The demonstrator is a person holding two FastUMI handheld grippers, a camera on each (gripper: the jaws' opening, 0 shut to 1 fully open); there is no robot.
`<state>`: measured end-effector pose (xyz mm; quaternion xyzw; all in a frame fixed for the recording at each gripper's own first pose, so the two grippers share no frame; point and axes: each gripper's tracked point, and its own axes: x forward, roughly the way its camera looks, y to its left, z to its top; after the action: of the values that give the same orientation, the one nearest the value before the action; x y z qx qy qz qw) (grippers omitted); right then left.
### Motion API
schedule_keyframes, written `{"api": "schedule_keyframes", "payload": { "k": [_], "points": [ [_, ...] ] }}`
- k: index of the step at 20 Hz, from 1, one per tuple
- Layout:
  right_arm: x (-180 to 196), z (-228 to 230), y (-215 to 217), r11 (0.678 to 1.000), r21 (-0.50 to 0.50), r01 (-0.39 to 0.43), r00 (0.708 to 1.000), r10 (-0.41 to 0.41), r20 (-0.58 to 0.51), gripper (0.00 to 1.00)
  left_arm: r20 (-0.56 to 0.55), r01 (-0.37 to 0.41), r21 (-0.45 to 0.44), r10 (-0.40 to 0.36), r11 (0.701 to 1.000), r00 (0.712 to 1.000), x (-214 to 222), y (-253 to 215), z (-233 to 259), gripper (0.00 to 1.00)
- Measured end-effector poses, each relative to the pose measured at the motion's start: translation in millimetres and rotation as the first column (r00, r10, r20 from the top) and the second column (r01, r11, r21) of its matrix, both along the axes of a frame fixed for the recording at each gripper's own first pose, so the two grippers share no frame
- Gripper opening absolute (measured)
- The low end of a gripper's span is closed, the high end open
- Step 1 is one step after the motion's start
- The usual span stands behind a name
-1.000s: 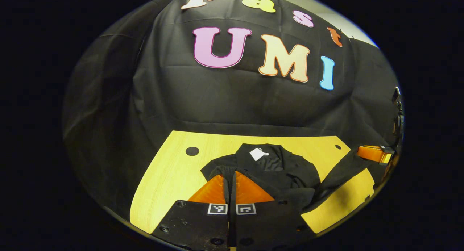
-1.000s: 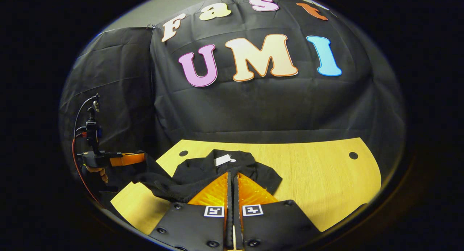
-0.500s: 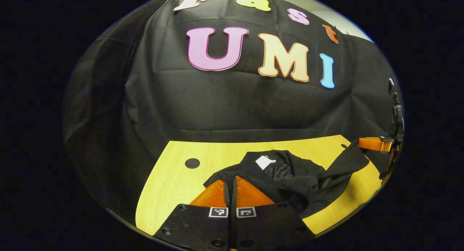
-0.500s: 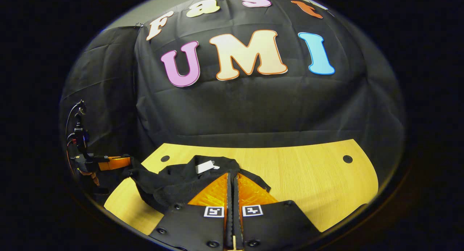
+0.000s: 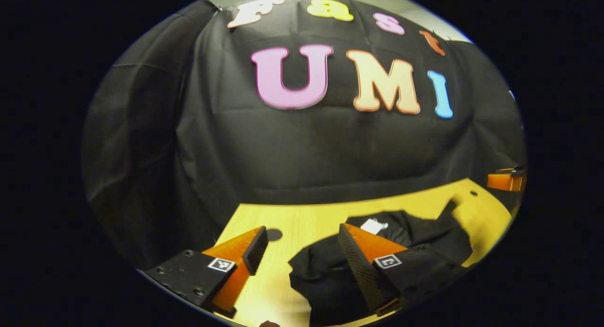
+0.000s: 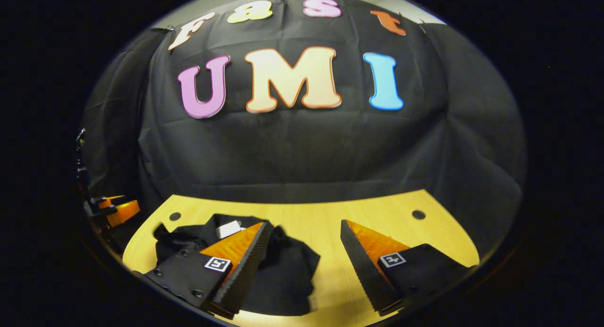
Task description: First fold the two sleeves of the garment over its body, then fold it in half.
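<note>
Black garment bunched on the wooden table, white tag showing at its far edge; left gripper and right gripper both spread wide, holding nothing, hovering above it. Best to flatten the heap and find each sleeve before pinching again. Sleeves, hem and fold lines impossible to make out in the dark, rumpled cloth.
</note>
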<state>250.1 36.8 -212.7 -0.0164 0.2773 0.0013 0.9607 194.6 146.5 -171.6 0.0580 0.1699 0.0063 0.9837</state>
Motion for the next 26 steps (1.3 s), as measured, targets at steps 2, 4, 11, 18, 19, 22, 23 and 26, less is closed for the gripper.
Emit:
{"api": "schedule_keyframes", "payload": {
  "k": [2,4,11,18,19,22,23,26],
  "points": [
    [-10.2,28.9,2.5,1.000,0.008,0.004,0.997,-0.005,0.078,0.98,0.062,0.017,-0.014,-0.016,1.000,0.998,-8.4,-10.1,30.5,0.99],
    [-26.0,51.3,4.6,1.000,0.028,-0.008,0.990,0.004,0.143,0.98,0.078,0.006,-0.012,-0.005,1.000,0.997,-26.7,-13.4,48.9,0.98],
    [-122.6,99.3,-8.9,0.995,0.035,-0.095,0.954,0.081,0.289,0.94,0.210,-0.061,-0.001,0.060,0.998,0.976,-114.1,-36.4,119.6,0.92],
    [-223.8,137.2,-30.6,0.984,0.101,-0.145,0.926,0.099,0.365,0.97,0.262,-0.069,0.007,0.064,0.998,0.963,-206.0,-81.7,159.8,0.93],
    [-236.3,141.9,-34.7,0.983,0.108,-0.145,0.923,0.095,0.372,0.97,0.268,-0.069,0.002,0.066,0.998,0.961,-217.1,-87.4,163.8,0.92],
    [-272.0,154.1,-42.8,0.981,0.112,-0.158,0.914,0.103,0.391,0.94,0.278,-0.054,-0.024,0.059,0.998,0.959,-242.9,-105.5,176.7,0.93],
    [-282.0,159.6,-45.9,0.982,0.105,-0.160,0.909,0.105,0.404,0.96,0.277,-0.043,-0.021,0.047,0.999,0.960,-250.7,-112.1,178.6,0.93],
    [-307.0,165.4,-55.9,0.981,0.109,-0.158,0.903,0.099,0.418,0.96,0.293,-0.023,0.009,0.020,1.000,0.956,-266.1,-124.9,191.8,0.92]
  ]
}}
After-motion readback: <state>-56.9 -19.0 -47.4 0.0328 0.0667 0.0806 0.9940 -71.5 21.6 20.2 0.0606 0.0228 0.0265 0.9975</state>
